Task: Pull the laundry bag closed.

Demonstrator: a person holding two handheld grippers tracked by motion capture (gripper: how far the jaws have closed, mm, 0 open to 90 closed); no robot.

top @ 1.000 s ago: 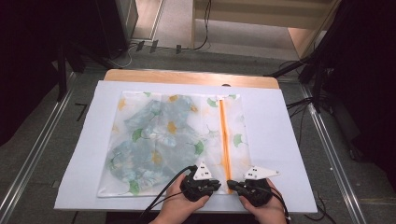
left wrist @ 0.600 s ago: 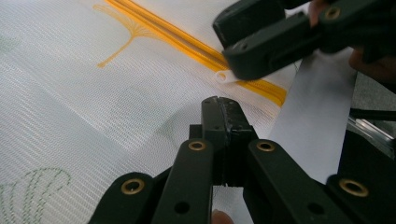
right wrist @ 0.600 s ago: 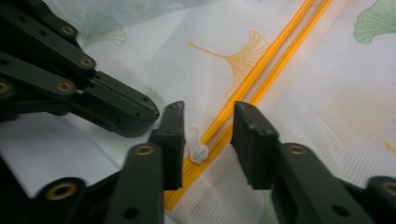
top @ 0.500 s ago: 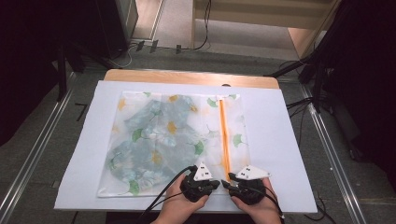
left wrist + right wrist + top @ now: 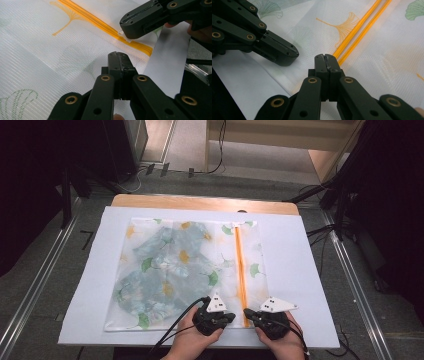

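Just beyond both clenched fingers point(image 5: 117, 60), the mesh bag's point(image 5: 165, 270) orange zipper point(image 5: 241, 270) lies closed; the right gripper point(image 5: 327, 60) pinches its pull.

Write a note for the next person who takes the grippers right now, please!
Left gripper: shut, tip on the mesh bag beside the orange zipper.
Right gripper: jaws have just closed at the zipper's near end; a clear tab sits at its tip, grip unclear.
Bag lies flat on the white sheet, clothes inside.
Done: both grippers placed.
Left: probably working the zipper.
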